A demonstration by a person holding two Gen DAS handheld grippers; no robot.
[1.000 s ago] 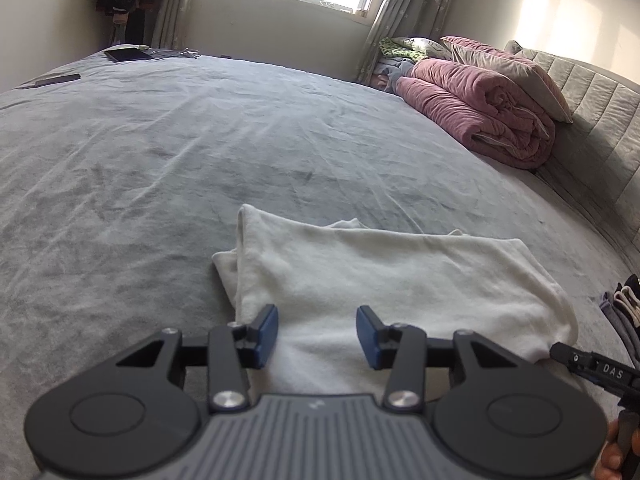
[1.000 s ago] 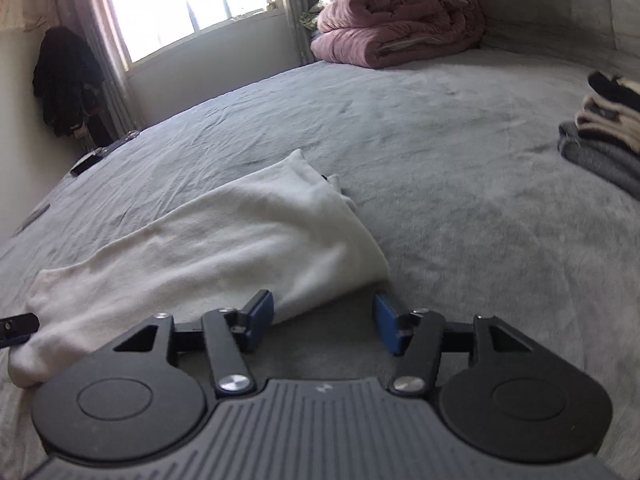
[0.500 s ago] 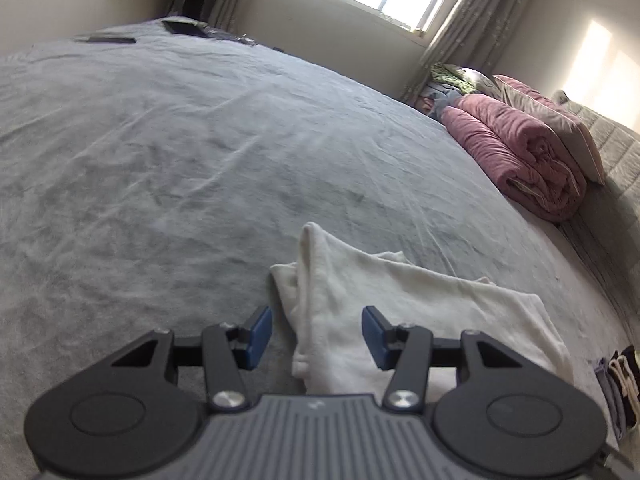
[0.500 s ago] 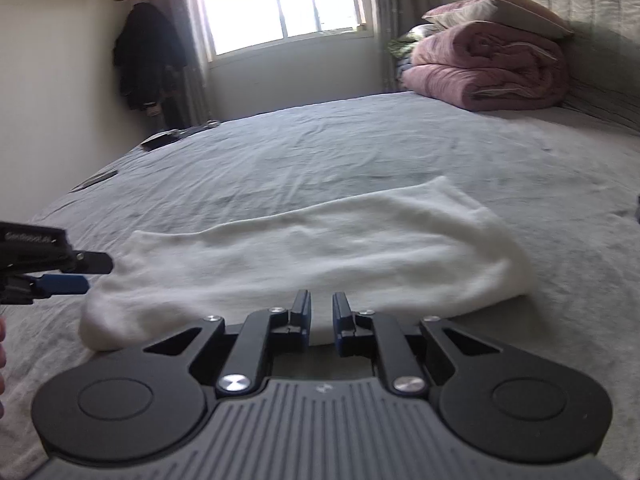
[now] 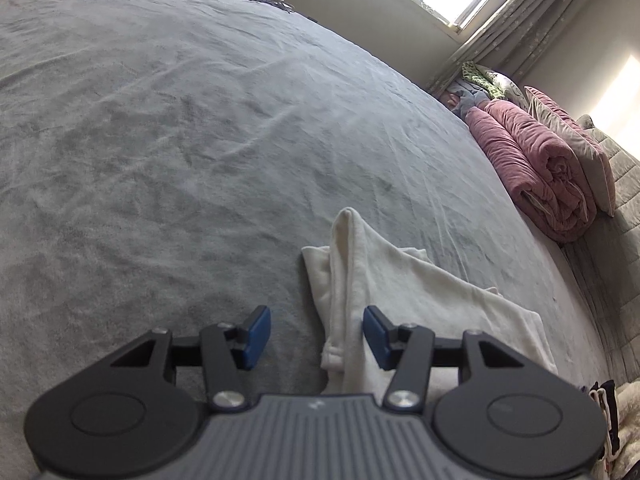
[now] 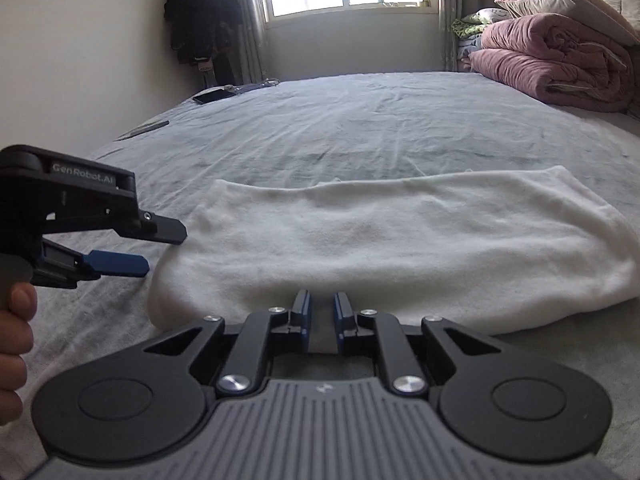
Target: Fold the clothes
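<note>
My right claw (image 6: 321, 320), jaws just drawn narrow with nothing between them, sat at bottom centre before the folded white garment (image 6: 400, 248). My left claw (image 5: 316, 332) stood half-wide over the garment's end, ungripped. Upper right lay a rolled pink quilt (image 6: 556, 68).

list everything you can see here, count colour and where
garment: 1, white, folded into a long strip on the bed, nearest the cameras
bed cover: 1, grey, wrinkled, under everything
rolled quilt: 1, pink, far right by the headboard
pillow: 1, pinkish grey, on top of the quilt
folded clothes stack: 1, dark and cream, at the right edge of the left wrist view
dark flat items: about 2, far left edge of the bed, too small to tell
hanging clothes: dark, in the corner beside the window
left hand-held gripper: 1, black with blue pads, open at the garment's left end
right hand-held gripper: 1, black, nearly closed, nothing between its pads, at the garment's near edge
</note>
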